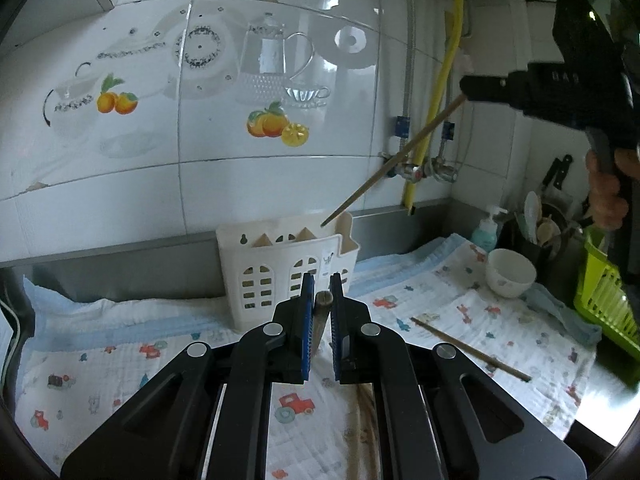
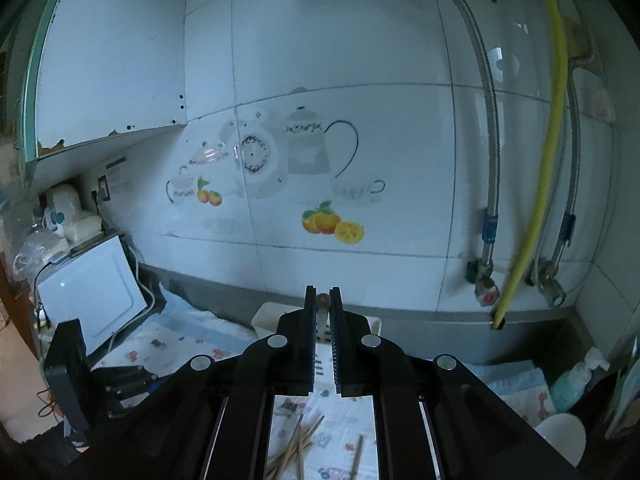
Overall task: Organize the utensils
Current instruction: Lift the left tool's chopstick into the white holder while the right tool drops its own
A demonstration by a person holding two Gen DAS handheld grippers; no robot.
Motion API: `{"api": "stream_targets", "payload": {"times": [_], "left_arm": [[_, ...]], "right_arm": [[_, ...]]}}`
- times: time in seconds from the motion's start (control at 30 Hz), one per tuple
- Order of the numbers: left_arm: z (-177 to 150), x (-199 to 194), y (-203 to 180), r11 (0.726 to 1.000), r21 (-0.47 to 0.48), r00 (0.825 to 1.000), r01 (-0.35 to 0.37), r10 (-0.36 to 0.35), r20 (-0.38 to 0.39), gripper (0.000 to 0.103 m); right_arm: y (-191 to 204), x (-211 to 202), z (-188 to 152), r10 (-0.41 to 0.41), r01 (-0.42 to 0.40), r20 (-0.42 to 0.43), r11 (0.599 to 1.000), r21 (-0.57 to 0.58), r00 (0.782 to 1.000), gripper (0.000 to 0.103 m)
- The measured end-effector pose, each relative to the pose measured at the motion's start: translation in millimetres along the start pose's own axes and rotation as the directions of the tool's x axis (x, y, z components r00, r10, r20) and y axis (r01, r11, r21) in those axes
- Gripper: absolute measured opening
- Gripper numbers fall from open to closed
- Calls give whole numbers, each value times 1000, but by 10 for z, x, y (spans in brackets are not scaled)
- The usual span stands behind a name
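Note:
My left gripper (image 1: 323, 282) is shut on a brown chopstick (image 1: 322, 312), whose blunt end shows between the blue pads. Just beyond it a white slotted utensil holder (image 1: 288, 268) stands against the wall. My right gripper (image 1: 465, 89) comes in from the upper right, shut on a second chopstick (image 1: 400, 156) that slants down-left, its tip just above the holder's back rim. In the right wrist view, the right gripper (image 2: 323, 293) clamps that chopstick's end (image 2: 322, 301), with the holder (image 2: 269, 317) below. Several loose chopsticks (image 2: 297, 446) lie on the printed cloth (image 2: 344, 424).
One loose chopstick (image 1: 470, 349) lies on the cloth to the right. A white bowl (image 1: 510, 274), a soap bottle (image 1: 486, 232) and a green basket (image 1: 604, 294) stand at the right. Pipes and a yellow hose (image 1: 442, 80) run down the tiled wall. A white appliance (image 2: 92, 292) stands at the left.

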State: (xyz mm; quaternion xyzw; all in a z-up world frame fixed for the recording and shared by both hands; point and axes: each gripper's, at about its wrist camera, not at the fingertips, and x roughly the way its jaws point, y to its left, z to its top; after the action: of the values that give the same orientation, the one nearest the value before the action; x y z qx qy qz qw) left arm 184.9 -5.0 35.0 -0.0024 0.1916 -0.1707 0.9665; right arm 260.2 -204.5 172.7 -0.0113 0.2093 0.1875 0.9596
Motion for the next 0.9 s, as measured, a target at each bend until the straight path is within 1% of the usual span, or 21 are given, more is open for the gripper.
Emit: {"api": "stream_targets", "payload": {"times": [0.2, 0.3, 0.47, 0.57, 0.63, 0.7, 0.8, 0.9], "left_arm": [[-14, 81, 41, 1000, -9, 1000, -8, 8, -13, 6], [73, 43, 88, 1000, -11, 1000, 0, 0, -1, 5], [253, -3, 150, 1000, 4, 1000, -10, 10, 15, 5], [399, -34, 185, 1000, 9, 1000, -9, 9, 27, 5], [509, -64, 207, 1000, 21, 999, -15, 14, 42, 5], [628, -102, 220, 999, 36, 998, -21, 19, 64, 5], [840, -154, 224, 998, 48, 994, -34, 28, 105, 5], [1064, -198, 210, 997, 64, 987, -53, 43, 156, 5]], "right_arm": [[-36, 130, 87, -35, 34, -12, 999, -16, 999, 7], [-60, 249, 102, -62, 61, -33, 998, -22, 998, 7], [-84, 525, 97, -108, 104, -74, 993, -50, 991, 7], [-100, 727, 69, -127, 120, -124, 991, -63, 984, 7], [-100, 821, 48, -142, 132, -142, 988, -74, 980, 7], [-104, 939, 17, -129, 116, -183, 990, -79, 975, 7], [-103, 1061, -31, -145, 127, -207, 987, -97, 967, 7], [-126, 1106, -67, -148, 131, -209, 987, -95, 967, 7]]}}
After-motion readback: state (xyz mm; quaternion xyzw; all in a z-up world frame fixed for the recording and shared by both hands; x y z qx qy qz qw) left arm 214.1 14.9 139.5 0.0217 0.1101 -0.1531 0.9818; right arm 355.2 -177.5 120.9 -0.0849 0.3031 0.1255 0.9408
